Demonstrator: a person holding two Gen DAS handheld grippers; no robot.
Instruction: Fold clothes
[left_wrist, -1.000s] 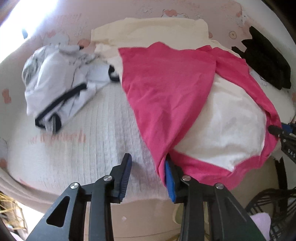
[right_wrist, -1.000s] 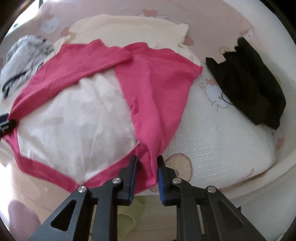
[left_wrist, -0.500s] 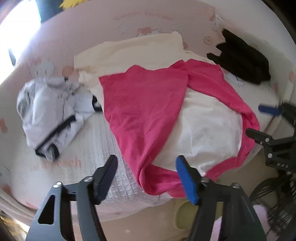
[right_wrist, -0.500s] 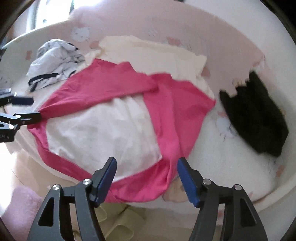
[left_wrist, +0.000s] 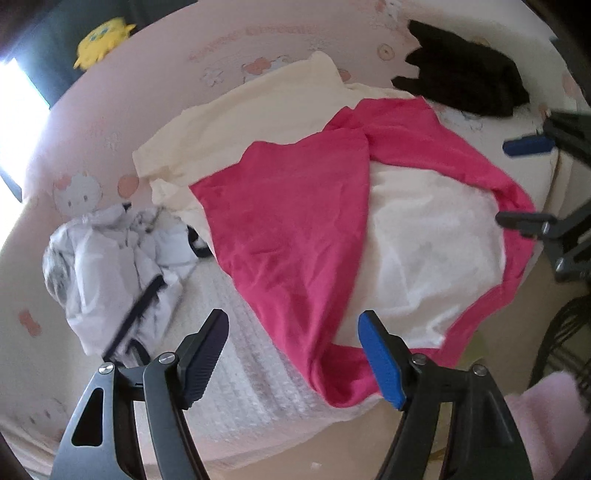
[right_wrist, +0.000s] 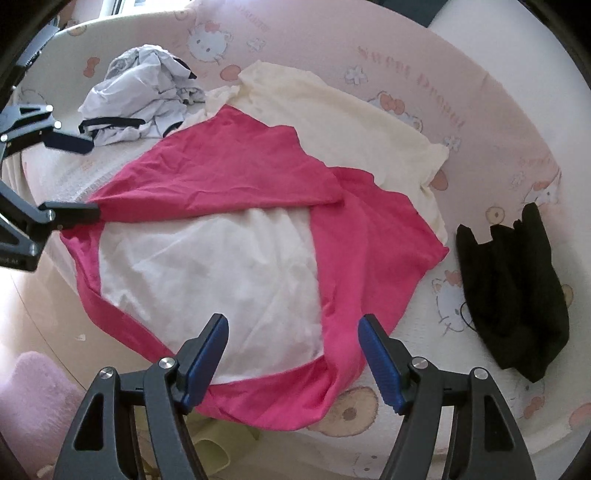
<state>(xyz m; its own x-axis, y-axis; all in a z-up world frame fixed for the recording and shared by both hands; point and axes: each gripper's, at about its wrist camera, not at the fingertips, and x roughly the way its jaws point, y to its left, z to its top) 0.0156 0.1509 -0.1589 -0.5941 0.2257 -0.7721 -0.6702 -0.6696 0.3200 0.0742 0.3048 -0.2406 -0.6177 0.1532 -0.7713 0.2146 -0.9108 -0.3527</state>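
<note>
Garment (left_wrist: 295, 221) spread across bed (left_wrist: 236, 373), hem nearest; left gripper (left_wrist: 293, 354) and right gripper (right_wrist: 293, 354) spread, empty, above opposite hem corners.

Both claws (left_wrist: 293, 354) (right_wrist: 293, 354) off pink shirt (left_wrist: 295, 221).

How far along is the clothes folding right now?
Early. The pink garment has both sides folded in over its white middle, but its lower part overhangs the bed. Left gripper and right gripper hold nothing, jaws open. The crumpled white garment, black garment and cream cloth remain.
</note>
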